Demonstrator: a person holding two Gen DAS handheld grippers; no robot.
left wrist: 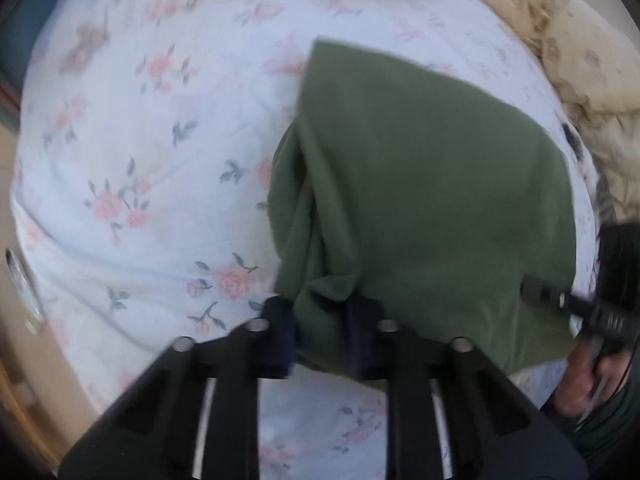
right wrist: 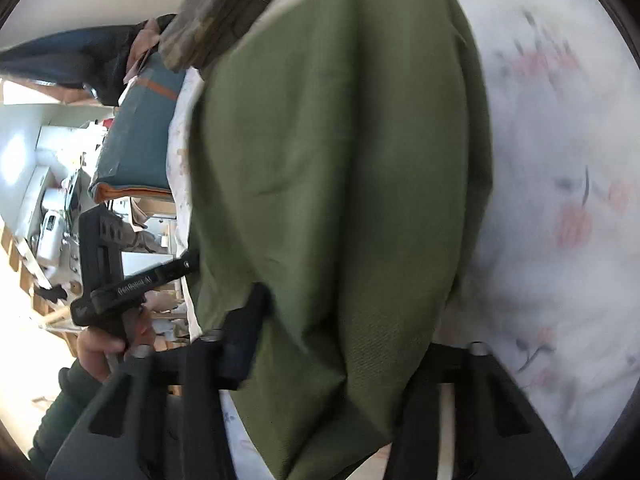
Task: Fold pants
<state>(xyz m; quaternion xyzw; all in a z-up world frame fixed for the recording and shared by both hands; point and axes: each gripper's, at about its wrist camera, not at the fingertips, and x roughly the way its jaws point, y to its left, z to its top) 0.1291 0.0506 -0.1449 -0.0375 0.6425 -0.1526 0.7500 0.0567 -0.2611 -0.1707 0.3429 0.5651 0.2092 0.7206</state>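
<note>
My left gripper (left wrist: pixel 322 336) pinches the near edge of the pants (left wrist: pixel 420 200). My right gripper (right wrist: pixel 336 344) has cloth draped over its fingers; I cannot tell whether it grips. The pants lie on the floral sheet (left wrist: pixel 140 140), already doubled into a compact panel, so I judge one more fold remains.

Left wrist view: I look forward along the left gripper (left wrist: pixel 322 334) and down onto the bed (left wrist: pixel 132 152), very close to the green pants (left wrist: pixel 420 184); the right gripper (left wrist: pixel 560 300) enters at my right edge.

Right wrist view: rolled sideways, I face along the right gripper (right wrist: pixel 344 344) across the bed (right wrist: pixel 560 160) toward its far edge, room beyond. The left gripper (right wrist: pixel 132 280) shows at left.

Shared: pants (right wrist: pixel 340 160), floral sheet, each other's gripper.
</note>
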